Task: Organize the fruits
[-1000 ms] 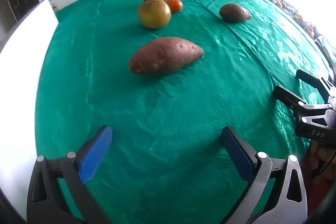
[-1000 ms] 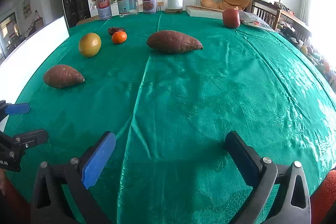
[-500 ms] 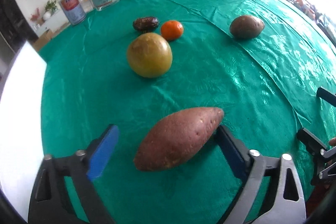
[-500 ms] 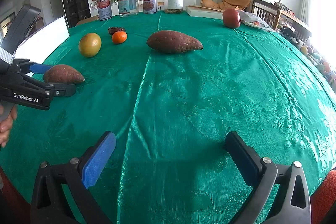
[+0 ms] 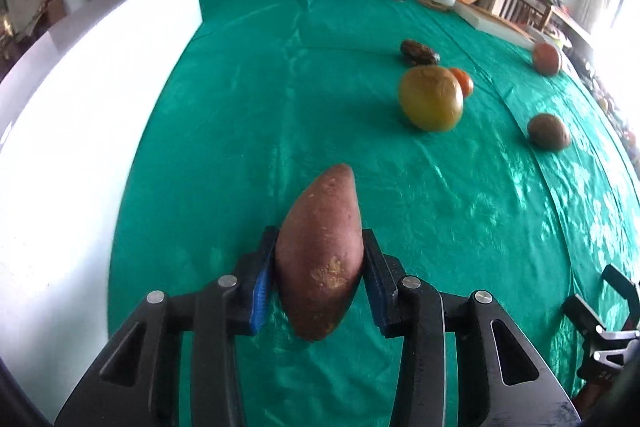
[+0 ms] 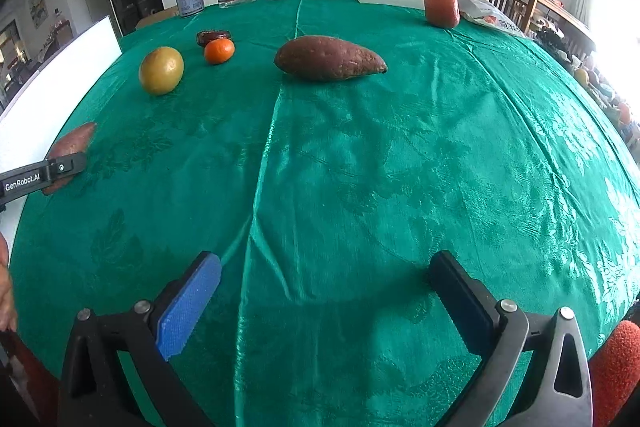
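Sweet potato [image 5: 320,255] is clamped by the left gripper [image 5: 319,279] beside the white board [image 5: 72,131]; the right gripper [image 6: 324,291] is held wide open, empty.

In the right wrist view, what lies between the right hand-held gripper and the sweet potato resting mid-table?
Nothing: in the right wrist view, only bare green tablecloth lies between the open right hand-held gripper and the sweet potato.

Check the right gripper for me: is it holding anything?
No, the right gripper is open over bare green tablecloth, with nothing between its fingers.
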`<state>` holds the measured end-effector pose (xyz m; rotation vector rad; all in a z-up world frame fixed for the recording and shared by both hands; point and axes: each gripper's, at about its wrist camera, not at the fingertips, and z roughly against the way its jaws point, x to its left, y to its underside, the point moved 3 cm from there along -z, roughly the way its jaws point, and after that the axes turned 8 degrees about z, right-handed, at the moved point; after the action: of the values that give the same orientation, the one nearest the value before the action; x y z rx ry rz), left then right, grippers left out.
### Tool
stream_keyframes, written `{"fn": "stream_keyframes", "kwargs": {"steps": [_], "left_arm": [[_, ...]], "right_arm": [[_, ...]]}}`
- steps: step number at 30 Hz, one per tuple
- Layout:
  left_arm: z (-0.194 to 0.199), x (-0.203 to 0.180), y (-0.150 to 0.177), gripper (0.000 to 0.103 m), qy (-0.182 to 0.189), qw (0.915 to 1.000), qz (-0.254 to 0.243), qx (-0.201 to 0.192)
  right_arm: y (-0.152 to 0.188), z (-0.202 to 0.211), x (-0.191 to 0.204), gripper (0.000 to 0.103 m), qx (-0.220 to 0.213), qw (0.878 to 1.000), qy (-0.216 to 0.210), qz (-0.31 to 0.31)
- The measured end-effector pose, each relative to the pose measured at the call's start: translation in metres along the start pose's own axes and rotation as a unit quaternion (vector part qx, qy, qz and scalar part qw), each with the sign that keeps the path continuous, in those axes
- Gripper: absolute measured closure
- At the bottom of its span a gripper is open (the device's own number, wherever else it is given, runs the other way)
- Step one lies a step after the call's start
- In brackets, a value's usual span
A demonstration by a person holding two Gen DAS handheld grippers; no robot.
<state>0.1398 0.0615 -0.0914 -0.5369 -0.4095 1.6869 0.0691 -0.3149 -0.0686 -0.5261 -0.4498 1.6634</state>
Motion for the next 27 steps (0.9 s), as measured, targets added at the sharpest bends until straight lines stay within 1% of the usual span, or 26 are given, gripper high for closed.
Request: {"fn": "stream_keyframes", "kwargs": {"steps": [2,3,4,5,7,8,9,10,12,14,15,17,19,21,24,27], "left_arm": [[-0.002,-0.002,0.001,0.055,-0.008,0.9999,-0.008,-0.005],[-0.002,-0.003,0.002,0.049,-0.011,0.9998,-0.013,-0.007],[-0.002,-0.002,0.003,0.046,-0.012,0.9998,-0.012,-0.008],[-0.001,0.0,0.004,0.046,-0.011,0.9999,-0.007,-0.01],[-0.001,0.003,0.004,0.046,-0.007,0.9999,0.003,-0.013],[0.0,0.005,0.004,0.046,-0.003,0.9999,0.008,-0.012],[0.0,0.007,0.003,0.046,-0.003,0.9999,0.011,-0.011],[0.001,0.008,0.003,0.047,-0.003,0.9999,0.013,-0.01],[0.002,0.011,0.003,0.047,-0.002,0.9998,0.018,-0.009],[0.003,0.014,0.003,0.047,0.001,0.9997,0.023,-0.009],[0.003,0.014,0.003,0.047,0.002,0.9996,0.025,-0.009],[0.003,0.014,0.003,0.047,0.002,0.9996,0.024,-0.011],[0.003,0.014,0.003,0.047,0.001,0.9997,0.023,-0.01],[0.003,0.014,0.003,0.047,0.003,0.9997,0.023,-0.009],[0.005,0.014,0.004,0.054,0.013,0.9996,0.024,-0.007],[0.007,0.013,0.008,0.057,0.019,0.9996,0.021,-0.006]], "right_arm": [[-0.011,-0.007,0.011,0.0,0.006,1.0,-0.013,0.014],[-0.019,-0.011,0.017,0.0,0.007,0.999,-0.028,0.023],[-0.028,-0.015,0.023,0.0,0.002,0.999,-0.043,0.028],[-0.036,-0.02,0.028,0.0,0.001,0.997,-0.069,0.029],[-0.057,-0.032,0.037,0.001,-0.006,0.995,-0.096,0.032],[-0.067,-0.037,0.042,0.003,-0.009,0.994,-0.106,0.035],[-0.078,-0.042,0.048,0.009,-0.015,0.991,-0.124,0.039],[-0.088,-0.046,0.054,0.017,-0.02,0.989,-0.14,0.043],[-0.108,-0.056,0.069,0.021,-0.022,0.984,-0.171,0.05],[-0.123,-0.065,0.081,0.022,-0.021,0.979,-0.197,0.044],[-0.129,-0.069,0.087,0.023,-0.023,0.978,-0.205,0.04],[-0.141,-0.075,0.098,0.028,-0.026,0.976,-0.215,0.031],[-0.149,-0.081,0.108,0.042,-0.026,0.976,-0.214,0.029],[-0.153,-0.085,0.115,0.053,-0.03,0.977,-0.207,0.026],[-0.152,-0.084,0.112,0.053,-0.032,0.975,-0.219,0.008],[-0.135,-0.072,0.098,0.053,-0.024,0.972,-0.232,0.014]]}}
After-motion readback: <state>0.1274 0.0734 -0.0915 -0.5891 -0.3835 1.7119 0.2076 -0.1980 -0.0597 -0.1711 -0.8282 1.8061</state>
